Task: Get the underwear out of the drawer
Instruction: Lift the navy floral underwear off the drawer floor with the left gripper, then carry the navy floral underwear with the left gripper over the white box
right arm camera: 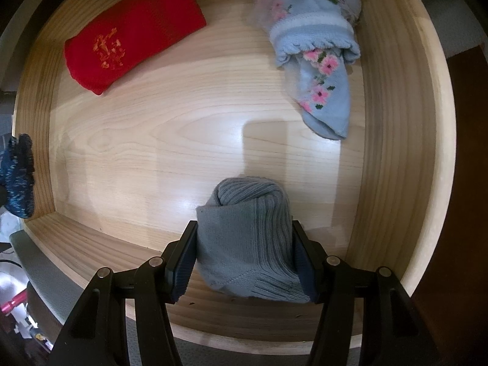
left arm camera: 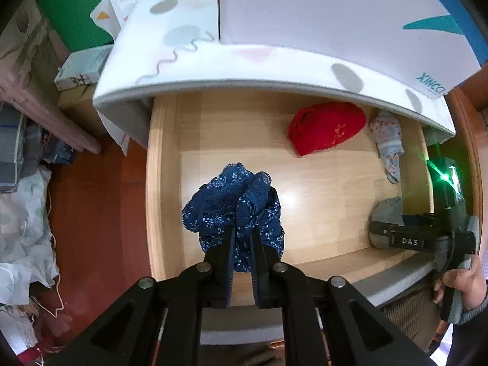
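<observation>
My left claw (left arm camera: 242, 238) grips the blue underwear (left arm camera: 235, 210); I should lift it straight clear of the drawer (left arm camera: 161, 183). My right claw (right arm camera: 244, 244) pinches grey socks (right arm camera: 250, 238).

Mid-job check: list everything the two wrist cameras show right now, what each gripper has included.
drawer: one, light wood, open, under both grippers
blue patterned underwear: one, dark blue with white specks, bunched in the left gripper above the drawer floor
red folded item: one, red with gold embroidery, far part of the drawer
floral socks: one bundle, pale blue with pink flowers, far right corner
grey rolled socks: one roll, grey, near right of the drawer
cabinet top: one, white, above the drawer
left gripper: black, shut on the underwear
right gripper: black, clamping the grey roll
hand: one, holding the right gripper
</observation>
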Motion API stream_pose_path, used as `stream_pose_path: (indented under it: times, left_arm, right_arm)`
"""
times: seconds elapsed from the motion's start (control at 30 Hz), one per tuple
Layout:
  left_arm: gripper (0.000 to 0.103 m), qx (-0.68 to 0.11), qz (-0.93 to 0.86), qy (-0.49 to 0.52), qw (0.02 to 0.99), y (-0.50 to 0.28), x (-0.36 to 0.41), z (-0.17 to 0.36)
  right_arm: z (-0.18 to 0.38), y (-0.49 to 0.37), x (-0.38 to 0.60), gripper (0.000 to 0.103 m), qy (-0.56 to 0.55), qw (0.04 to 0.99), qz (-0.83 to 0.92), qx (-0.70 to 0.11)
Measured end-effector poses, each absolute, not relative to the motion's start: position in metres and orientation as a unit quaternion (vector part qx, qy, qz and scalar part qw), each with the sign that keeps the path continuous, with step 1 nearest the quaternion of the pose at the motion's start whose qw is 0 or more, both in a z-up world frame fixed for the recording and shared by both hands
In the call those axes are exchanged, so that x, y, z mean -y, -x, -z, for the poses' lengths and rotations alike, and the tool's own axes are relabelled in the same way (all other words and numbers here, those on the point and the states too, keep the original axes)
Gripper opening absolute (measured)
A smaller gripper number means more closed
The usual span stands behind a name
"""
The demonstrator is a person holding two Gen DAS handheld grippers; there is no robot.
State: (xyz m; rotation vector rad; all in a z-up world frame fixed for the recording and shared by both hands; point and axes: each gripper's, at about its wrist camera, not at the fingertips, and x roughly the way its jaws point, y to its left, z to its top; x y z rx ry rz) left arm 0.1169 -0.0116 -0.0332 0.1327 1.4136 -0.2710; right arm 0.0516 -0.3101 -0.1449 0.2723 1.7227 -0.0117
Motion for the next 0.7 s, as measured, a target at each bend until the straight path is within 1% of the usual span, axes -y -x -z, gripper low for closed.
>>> stream_pose_path:
  times: [0.33, 0.5, 0.57, 0.7]
  left_arm:
    - [0.008, -0.614, 0.135, -0.07, 0.774, -0.11, 0.014, -0.016]
    - [0.006, -0.591, 0.144, -0.071, 0.79, -0.109, 0.012, -0.054]
    - [0.001, -0.576, 0.145, -0.069, 0.802, -0.111, 0.009, -0.076]
    - [0.001, -0.553, 0.148, -0.058, 0.818, -0.119, 0.008, -0.113]
  right_arm:
    - [0.145, -0.052, 0.308, 0.055, -0.117, 0.643, 0.004, -0.756]
    - [0.145, -0.052, 0.307, 0.055, -0.118, 0.643, 0.004, -0.756]
    - [0.145, -0.052, 0.307, 0.055, -0.118, 0.643, 0.004, -0.757]
    - [0.145, -0.052, 0.308, 0.055, -0.119, 0.643, 0.003, -0.756]
